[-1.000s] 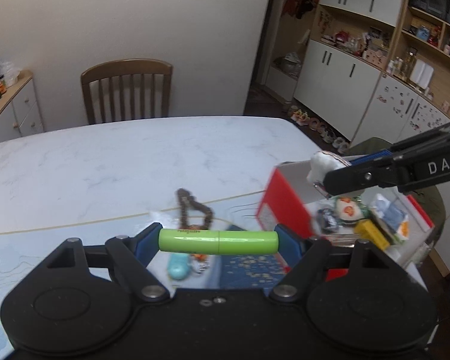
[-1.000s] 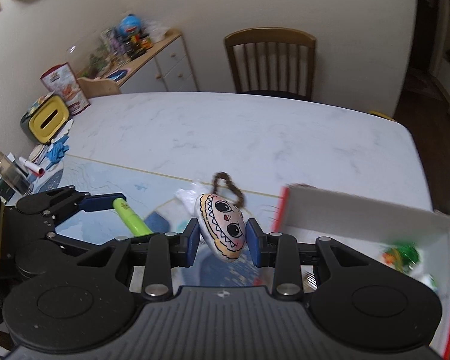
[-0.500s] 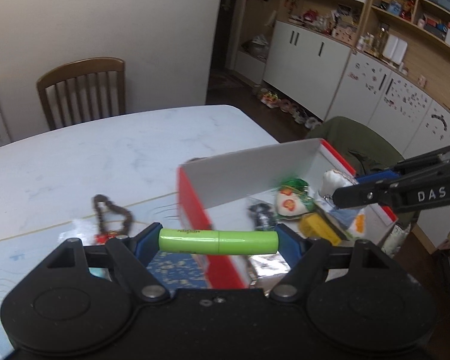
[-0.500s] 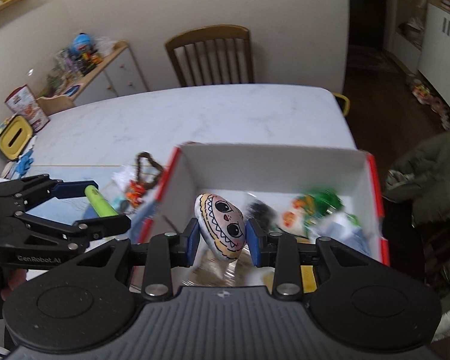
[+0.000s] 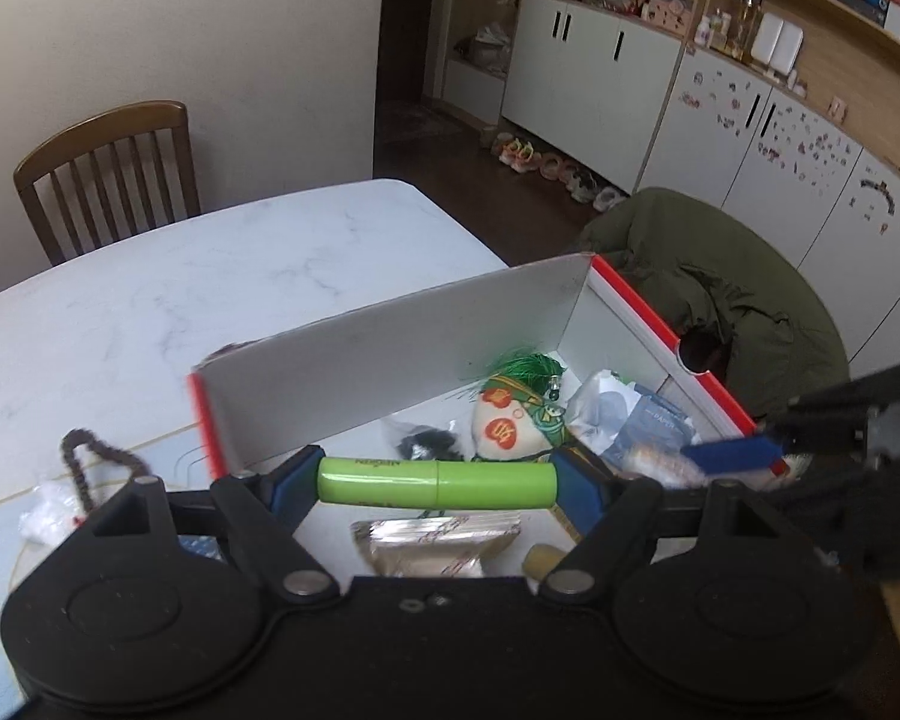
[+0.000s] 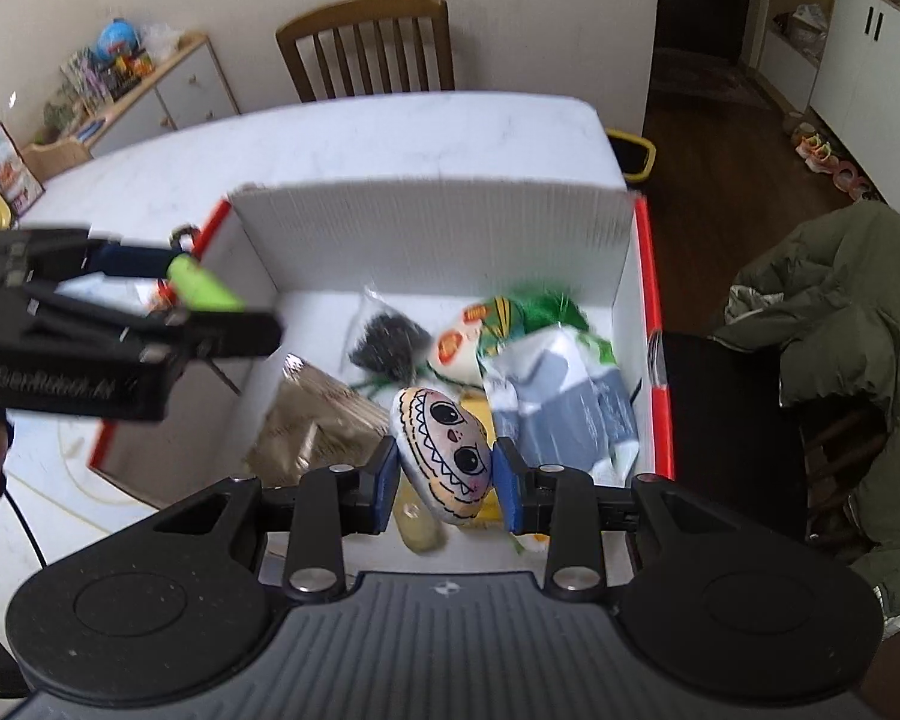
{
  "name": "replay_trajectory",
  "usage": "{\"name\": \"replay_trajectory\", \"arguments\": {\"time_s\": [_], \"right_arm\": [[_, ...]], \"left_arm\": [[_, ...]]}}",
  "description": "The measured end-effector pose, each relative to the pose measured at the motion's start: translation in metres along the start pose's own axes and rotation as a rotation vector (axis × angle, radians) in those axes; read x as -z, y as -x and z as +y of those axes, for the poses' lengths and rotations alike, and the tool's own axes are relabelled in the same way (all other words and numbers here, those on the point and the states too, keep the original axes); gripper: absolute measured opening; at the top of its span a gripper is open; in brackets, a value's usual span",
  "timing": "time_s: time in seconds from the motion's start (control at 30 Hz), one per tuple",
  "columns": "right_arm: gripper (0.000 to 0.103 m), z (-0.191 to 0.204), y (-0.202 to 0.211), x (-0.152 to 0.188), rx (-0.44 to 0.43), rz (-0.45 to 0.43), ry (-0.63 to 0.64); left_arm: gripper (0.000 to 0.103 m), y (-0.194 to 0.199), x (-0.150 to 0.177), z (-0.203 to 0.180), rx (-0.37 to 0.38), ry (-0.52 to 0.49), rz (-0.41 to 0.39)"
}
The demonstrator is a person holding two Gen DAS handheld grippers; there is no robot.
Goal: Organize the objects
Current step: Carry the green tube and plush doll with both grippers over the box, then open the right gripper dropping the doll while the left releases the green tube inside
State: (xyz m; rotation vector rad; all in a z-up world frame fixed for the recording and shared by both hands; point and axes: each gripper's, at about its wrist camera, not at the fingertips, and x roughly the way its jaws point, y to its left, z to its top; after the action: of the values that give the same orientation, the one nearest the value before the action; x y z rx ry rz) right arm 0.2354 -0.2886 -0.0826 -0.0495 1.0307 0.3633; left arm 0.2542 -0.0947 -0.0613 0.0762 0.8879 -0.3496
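My left gripper (image 5: 437, 483) is shut on a lime-green marker (image 5: 437, 482), held crosswise above the near left part of a white box with red edges (image 5: 390, 354). In the right wrist view that left gripper (image 6: 198, 294) and the marker (image 6: 201, 285) hang over the box's left wall. My right gripper (image 6: 447, 477) is shut on a painted face charm (image 6: 444, 453) with big black eyes, above the inside of the box (image 6: 432, 228). Inside lie a green-tasselled pouch (image 5: 510, 414), a foil packet (image 5: 435, 546), a black bundle (image 6: 384, 342) and tissue packs (image 6: 561, 402).
A brown bead string (image 5: 99, 459) and a crumpled white wrapper (image 5: 45, 513) lie on the marble table (image 5: 180, 276) left of the box. A wooden chair (image 5: 108, 171) stands at the far side. A green jacket (image 5: 726, 294) drapes a chair right of the box.
Both grippers have swung right with their objects, from the mat and bead string to above the open box. The right gripper's charm now hangs over the box's contents.
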Motion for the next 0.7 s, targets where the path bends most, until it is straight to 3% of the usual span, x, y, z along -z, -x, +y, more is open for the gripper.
{"name": "replay_trajectory", "arguments": {"time_s": [0.33, 0.7], "right_arm": [[0.033, -0.001, -0.023, 0.006, -0.046, 0.051, 0.04], [0.033, 0.007, -0.039, -0.001, -0.083, 0.071, 0.073]], "left_arm": [[0.08, -0.052, -0.01, -0.016, -0.065, -0.02, 0.073], [0.079, -0.086, -0.01, -0.022, -0.063, 0.003, 0.155]]}}
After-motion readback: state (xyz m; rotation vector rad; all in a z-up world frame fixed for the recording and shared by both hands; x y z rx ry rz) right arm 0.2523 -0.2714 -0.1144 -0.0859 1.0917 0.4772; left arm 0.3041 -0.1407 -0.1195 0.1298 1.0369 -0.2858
